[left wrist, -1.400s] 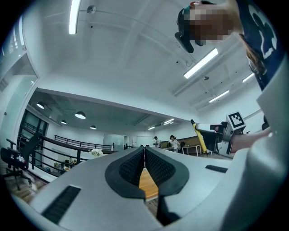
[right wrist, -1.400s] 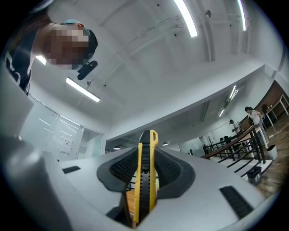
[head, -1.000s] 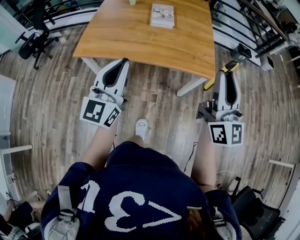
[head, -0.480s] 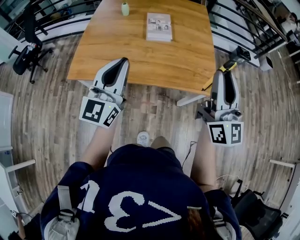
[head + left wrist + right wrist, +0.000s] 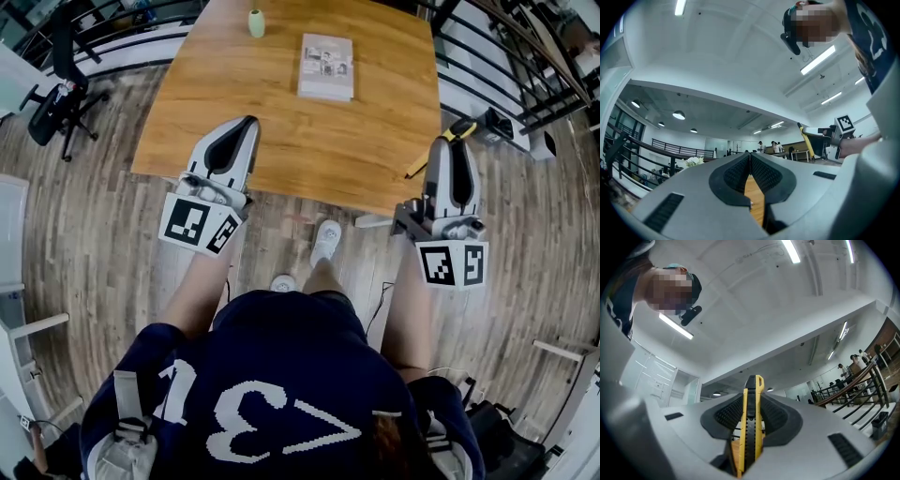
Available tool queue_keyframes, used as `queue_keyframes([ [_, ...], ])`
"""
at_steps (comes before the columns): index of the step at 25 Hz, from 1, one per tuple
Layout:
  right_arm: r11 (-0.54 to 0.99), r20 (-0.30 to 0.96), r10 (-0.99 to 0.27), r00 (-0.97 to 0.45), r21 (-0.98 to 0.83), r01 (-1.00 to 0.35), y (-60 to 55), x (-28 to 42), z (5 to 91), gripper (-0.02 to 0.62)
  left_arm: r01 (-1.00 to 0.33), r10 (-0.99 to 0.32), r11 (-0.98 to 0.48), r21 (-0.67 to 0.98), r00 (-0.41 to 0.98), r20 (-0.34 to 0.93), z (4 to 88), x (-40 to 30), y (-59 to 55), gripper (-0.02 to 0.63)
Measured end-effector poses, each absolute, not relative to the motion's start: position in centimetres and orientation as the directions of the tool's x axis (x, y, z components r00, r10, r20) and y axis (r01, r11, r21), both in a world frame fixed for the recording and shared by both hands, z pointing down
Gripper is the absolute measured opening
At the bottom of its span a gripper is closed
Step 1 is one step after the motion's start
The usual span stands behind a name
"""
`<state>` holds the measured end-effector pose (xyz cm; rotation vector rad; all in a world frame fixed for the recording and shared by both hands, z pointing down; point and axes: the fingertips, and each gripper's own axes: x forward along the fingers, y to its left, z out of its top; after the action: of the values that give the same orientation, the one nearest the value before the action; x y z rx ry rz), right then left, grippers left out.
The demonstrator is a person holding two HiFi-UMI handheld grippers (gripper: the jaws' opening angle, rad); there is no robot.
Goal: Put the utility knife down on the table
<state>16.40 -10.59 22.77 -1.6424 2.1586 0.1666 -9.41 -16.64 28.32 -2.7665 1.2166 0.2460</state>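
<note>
A yellow and black utility knife (image 5: 751, 427) stands upright between the jaws of my right gripper (image 5: 751, 401), which is shut on it. In the head view the knife (image 5: 457, 130) sticks out past the right gripper (image 5: 449, 145) at the near right corner of the wooden table (image 5: 281, 103). My left gripper (image 5: 247, 123) hovers over the table's near edge, left of centre. In its own view the left gripper (image 5: 750, 155) has its jaws closed together with nothing between them.
A booklet (image 5: 326, 66) and a small pale cup (image 5: 256, 22) lie at the table's far side. An office chair (image 5: 52, 98) stands at the left. Black railings (image 5: 511, 61) and a dark box (image 5: 495, 124) are at the right. The person's shoe (image 5: 325, 240) is under the table edge.
The person has stepped towards the table, one foot forward. Both grippers have come from over the floor to the table's near edge. The knife stays held.
</note>
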Motion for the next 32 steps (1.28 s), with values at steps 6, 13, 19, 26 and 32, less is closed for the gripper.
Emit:
queue_keyframes([
  [6, 0.364, -0.391, -0.875, -0.284, -0.148, -0.92, -19.2, 18.8, 22.1, 0.129, -0.786, -0.764, -0.617, -0.047, 0.612, -0.206, 26.7, -7.3, -23.1, 0.018],
  [13, 0.45, -0.384, -0.844, -0.375, -0.126, -0.884, -27.8, 22.0, 21.5, 0.129, -0.824, -0.798, -0.564, -0.045, 0.559, -0.225, 26.3, -3.7, -30.4, 0.018],
  [19, 0.483, -0.369, -0.836, -0.406, -0.145, -0.864, -32.8, 24.3, 21.9, 0.129, -0.844, -0.819, -0.535, -0.041, 0.53, -0.218, 26.4, -1.0, -34.5, 0.018],
  [26, 0.476, -0.319, -0.857, -0.405, -0.187, -0.859, -36.3, 24.0, 24.3, 0.129, -0.828, -0.813, -0.56, -0.016, 0.553, -0.183, 28.0, 0.7, -37.8, 0.018],
  [32, 0.409, -0.205, -0.908, -0.366, -0.232, -0.883, -38.1, 23.3, 29.0, 0.129, -0.789, -0.786, -0.614, 0.027, 0.608, -0.114, 31.7, 1.2, -40.0, 0.018],
])
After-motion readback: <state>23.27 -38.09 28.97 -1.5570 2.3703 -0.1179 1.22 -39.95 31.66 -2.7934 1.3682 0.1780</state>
